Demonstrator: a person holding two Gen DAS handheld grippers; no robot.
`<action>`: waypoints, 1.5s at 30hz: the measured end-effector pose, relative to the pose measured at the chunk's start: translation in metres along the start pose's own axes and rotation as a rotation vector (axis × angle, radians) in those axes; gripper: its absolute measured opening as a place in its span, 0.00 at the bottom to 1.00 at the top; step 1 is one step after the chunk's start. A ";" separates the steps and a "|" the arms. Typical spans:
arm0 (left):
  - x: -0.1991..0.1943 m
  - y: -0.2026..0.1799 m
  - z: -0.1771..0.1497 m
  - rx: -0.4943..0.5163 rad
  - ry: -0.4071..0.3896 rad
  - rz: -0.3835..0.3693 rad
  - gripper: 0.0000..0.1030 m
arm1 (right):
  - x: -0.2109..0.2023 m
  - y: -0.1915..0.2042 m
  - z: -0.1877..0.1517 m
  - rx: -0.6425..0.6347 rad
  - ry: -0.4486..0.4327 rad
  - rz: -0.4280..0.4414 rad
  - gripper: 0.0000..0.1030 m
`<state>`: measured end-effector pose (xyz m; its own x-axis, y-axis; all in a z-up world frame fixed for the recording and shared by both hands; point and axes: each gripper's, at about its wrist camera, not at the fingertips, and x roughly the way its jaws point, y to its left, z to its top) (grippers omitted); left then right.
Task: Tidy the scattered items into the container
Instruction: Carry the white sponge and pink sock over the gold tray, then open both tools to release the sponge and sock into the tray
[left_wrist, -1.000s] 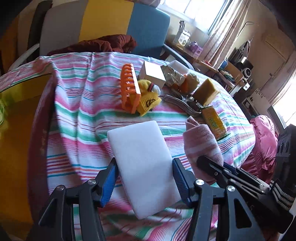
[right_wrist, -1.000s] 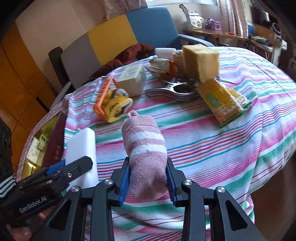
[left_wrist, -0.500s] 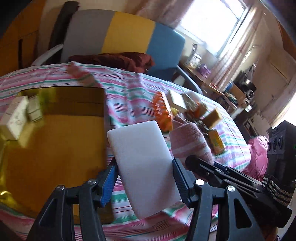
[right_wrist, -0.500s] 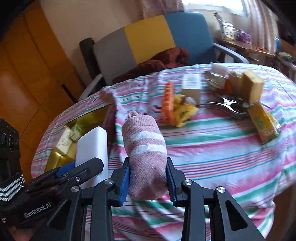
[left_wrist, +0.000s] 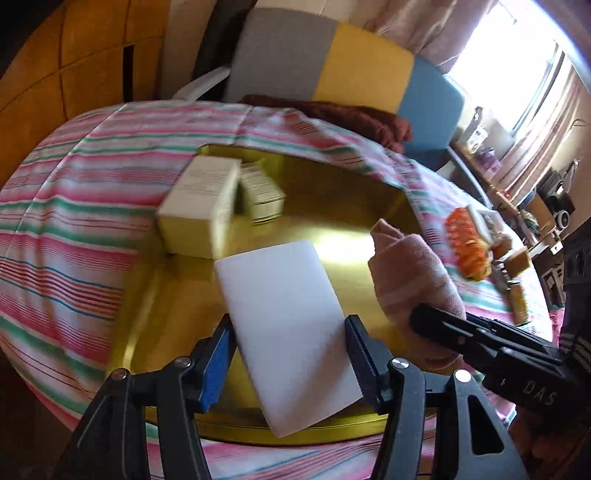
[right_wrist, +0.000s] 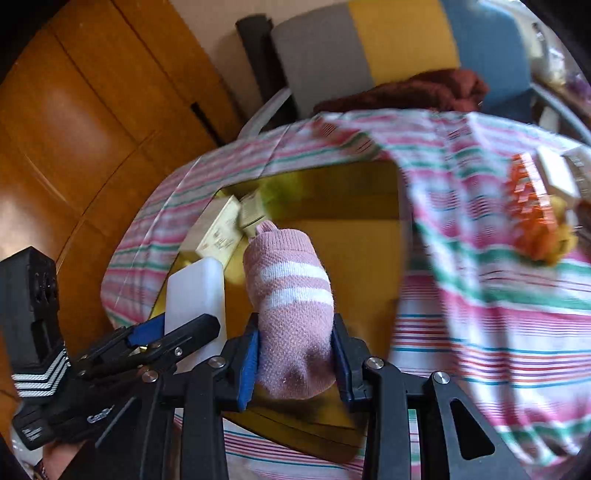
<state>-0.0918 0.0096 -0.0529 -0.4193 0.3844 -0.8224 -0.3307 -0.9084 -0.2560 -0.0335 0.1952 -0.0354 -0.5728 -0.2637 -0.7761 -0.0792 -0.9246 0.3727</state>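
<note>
My left gripper (left_wrist: 290, 325) is shut on a white foam block (left_wrist: 280, 314), which hangs over the gold tray (left_wrist: 332, 206). Beside it on the right, my right gripper (right_wrist: 295, 332) is shut on a rolled pink sock with white stripes (right_wrist: 291, 295), also above the tray (right_wrist: 351, 251). Two cream boxes (left_wrist: 199, 203) lie in the tray's far left corner. The sock (left_wrist: 410, 273) and right gripper (left_wrist: 439, 325) also show in the left wrist view. In the right wrist view the block (right_wrist: 195, 291) and left gripper (right_wrist: 177, 328) sit at the lower left.
An orange comb-like item (left_wrist: 465, 243) and other loose things lie on the striped tablecloth (left_wrist: 74, 206) to the right of the tray. A grey, yellow and blue chair (left_wrist: 332, 55) with a dark red cloth (left_wrist: 351, 114) stands behind the table. Wooden panelling (right_wrist: 74, 110) is on the left.
Both grippers have swung left across the table, away from the scattered items, and now hang over the gold tray. Each still carries its item.
</note>
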 end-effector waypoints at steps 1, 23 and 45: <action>0.003 0.008 0.004 0.001 0.006 0.016 0.60 | 0.010 0.006 0.001 -0.005 0.018 -0.003 0.35; -0.018 0.060 0.010 -0.111 0.007 0.039 0.67 | 0.071 0.033 0.001 -0.028 0.138 0.004 0.36; -0.065 0.102 0.015 -0.301 -0.150 0.012 0.63 | 0.107 0.070 -0.006 -0.168 0.222 0.018 0.25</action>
<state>-0.1113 -0.1058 -0.0177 -0.5485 0.3734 -0.7481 -0.0697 -0.9120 -0.4041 -0.0958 0.1004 -0.0950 -0.3788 -0.3167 -0.8696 0.0763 -0.9471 0.3117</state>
